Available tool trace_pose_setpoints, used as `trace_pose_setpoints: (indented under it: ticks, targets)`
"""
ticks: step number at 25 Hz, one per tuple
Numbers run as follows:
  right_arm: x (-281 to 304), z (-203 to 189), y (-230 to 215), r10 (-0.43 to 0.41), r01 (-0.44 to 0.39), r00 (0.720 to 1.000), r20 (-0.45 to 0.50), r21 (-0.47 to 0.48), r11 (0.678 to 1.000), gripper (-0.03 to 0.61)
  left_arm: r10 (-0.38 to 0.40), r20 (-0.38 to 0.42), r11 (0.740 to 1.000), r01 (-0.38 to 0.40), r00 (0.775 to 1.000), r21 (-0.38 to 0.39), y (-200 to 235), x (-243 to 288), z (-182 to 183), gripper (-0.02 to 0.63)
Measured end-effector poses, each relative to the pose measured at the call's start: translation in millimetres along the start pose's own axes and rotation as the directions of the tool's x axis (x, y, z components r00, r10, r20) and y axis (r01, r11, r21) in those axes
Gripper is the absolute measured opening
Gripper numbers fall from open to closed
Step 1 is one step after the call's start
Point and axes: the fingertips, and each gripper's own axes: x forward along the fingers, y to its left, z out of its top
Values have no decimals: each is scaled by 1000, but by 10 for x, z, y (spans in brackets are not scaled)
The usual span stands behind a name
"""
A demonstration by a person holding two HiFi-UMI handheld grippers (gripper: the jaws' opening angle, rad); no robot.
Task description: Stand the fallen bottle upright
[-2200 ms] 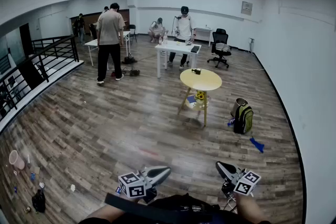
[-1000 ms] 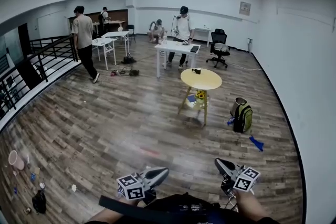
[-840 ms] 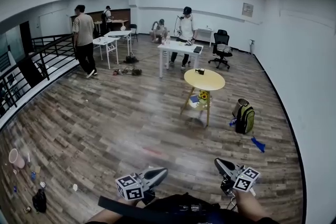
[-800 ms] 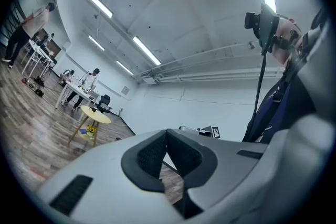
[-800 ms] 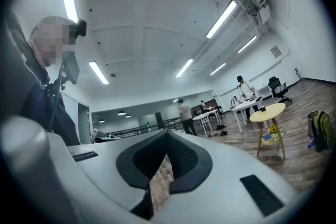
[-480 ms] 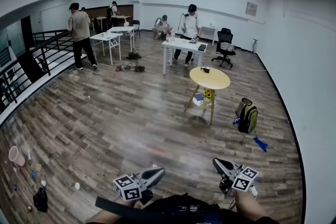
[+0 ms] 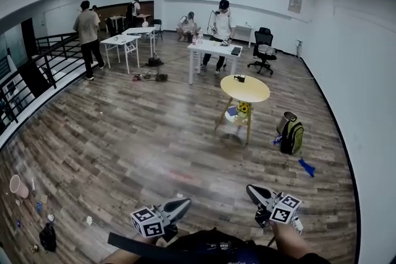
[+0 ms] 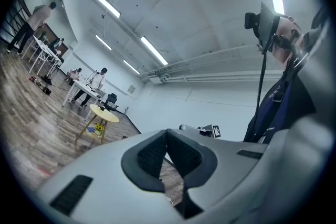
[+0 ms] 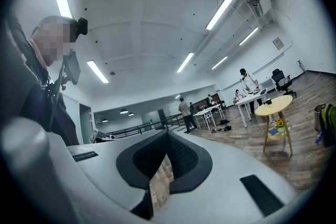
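No fallen bottle can be made out in any view. In the head view my left gripper [image 7: 185, 201] and right gripper [image 7: 249, 188] are held low in front of my body, both pointing roughly level over the wooden floor. Each is shut with nothing between its pads. The left gripper view shows its own jaws [image 8: 167, 131] closed at the tip, with the right gripper's marker cube beyond them. Closed jaws [image 9: 168, 134] also fill the right gripper view. Small bottles stand on the far white table [image 7: 213, 49], too small to read.
A round yellow table [image 7: 245, 88] stands ahead right, with a green backpack [image 7: 289, 133] and a blue scrap [image 7: 305, 166] on the floor near it. Several people stand by far tables. A black railing [image 7: 25, 93] runs along the left. Litter and a pink cup [image 7: 18, 185] lie lower left.
The whole view has shifted forward, and the yellow table sits a little nearer. The person at the left has walked away toward the far tables. Both grippers stay shut and sink slightly in the picture.
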Motion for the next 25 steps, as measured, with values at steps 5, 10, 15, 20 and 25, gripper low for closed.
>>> trace_pose_setpoints:
  ticks: [5,10,15,20,25]
  targets:
    - [-180,314,-689,28,-28,1000,6,3,1000,12,22,11,999,-22,1000,29,42,769,120,3]
    - [-476,766,-1533,52,-52,998,19,-11,999,12,23,29,999,-24,999,31,44,1778,148,3]
    - [-796,1037,-2182,63,-63,998,25,-19,998,12,10,17,999,-10,1000,34,-8,2637,83,3]
    - [-945,1154,-2750,64,-64,998,17,-5,998,12,6,2,1000,-6,1000,28,105,3255,40,3]
    - [-962,1255,-3250,42,-42,999,13,19,999,12,-2,-29,1000,2,1000,1,269,3738,56,3]
